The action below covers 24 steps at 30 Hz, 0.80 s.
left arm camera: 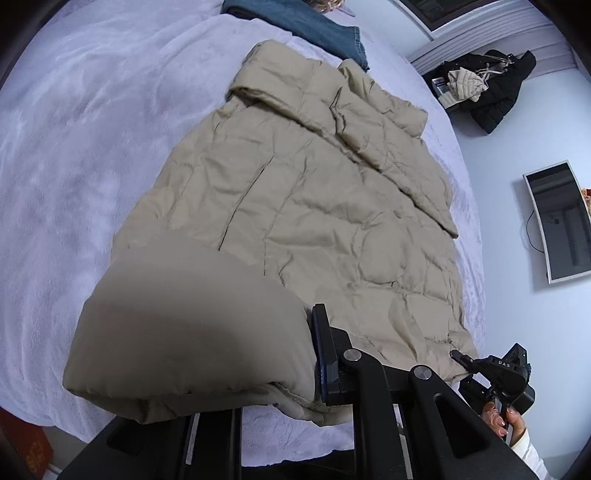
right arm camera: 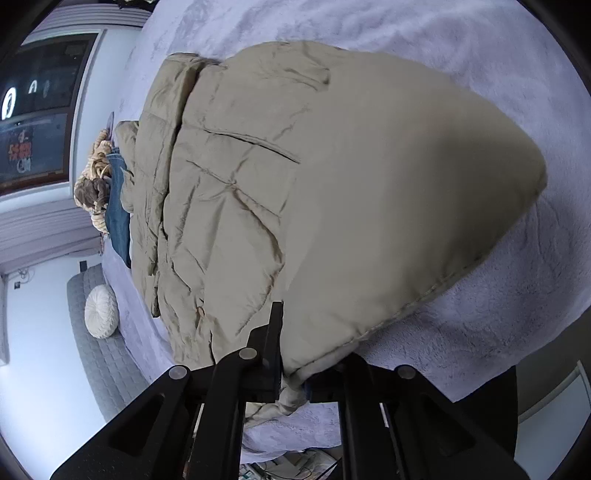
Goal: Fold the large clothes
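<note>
A beige puffer coat [left arm camera: 295,206] lies spread on the lavender-covered bed [left arm camera: 74,147]. At the coat's left hem corner the left gripper [left arm camera: 295,369] is clamped on lifted fabric — at its right hem corner the right gripper [right arm camera: 295,373] likewise pinches the hem. Beyond the coat's collar lie folded jeans [left arm camera: 314,26].
</note>
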{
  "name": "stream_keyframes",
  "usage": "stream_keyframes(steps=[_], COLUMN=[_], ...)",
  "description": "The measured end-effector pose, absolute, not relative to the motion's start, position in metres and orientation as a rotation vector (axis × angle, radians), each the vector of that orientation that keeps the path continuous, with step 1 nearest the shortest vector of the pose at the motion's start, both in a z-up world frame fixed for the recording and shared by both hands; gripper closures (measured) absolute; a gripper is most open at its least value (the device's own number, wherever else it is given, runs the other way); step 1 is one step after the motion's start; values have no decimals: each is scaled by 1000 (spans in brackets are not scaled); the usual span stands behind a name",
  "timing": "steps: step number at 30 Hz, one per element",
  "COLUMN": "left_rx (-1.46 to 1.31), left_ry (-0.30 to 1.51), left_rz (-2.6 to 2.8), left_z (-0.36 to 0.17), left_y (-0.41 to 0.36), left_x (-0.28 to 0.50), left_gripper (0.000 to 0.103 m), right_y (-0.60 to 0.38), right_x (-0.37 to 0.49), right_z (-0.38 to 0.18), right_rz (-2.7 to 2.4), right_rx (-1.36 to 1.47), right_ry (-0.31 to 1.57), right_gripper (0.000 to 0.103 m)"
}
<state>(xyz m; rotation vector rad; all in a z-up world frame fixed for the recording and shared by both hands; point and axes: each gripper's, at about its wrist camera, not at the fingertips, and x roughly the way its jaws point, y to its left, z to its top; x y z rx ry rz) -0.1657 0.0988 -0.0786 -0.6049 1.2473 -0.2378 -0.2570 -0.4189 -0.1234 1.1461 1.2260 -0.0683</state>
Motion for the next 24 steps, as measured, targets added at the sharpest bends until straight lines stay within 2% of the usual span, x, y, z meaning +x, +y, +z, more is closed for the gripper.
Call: stream_keyframes(steps=[9, 16, 20, 24], left_rx=[-536, -476, -442, -427], left_ry=[1085, 935, 890, 890], left_rz=[-236, -194, -130, -52], left_z=[-14, 43, 55, 45], left_y=[94, 86, 77, 73], left_x=[-112, -33, 25, 85], left_gripper=[85, 85, 85, 85], right_y=[-414, -411, -404, -397], right_x=[-197, -103, -31, 48], right_z=[-55, 9, 33, 33], right_rz=[40, 170, 246, 280], right_rx=[906, 731, 629, 546], right_ry=[1150, 1071, 1046, 1058], right_gripper=[95, 95, 95, 95])
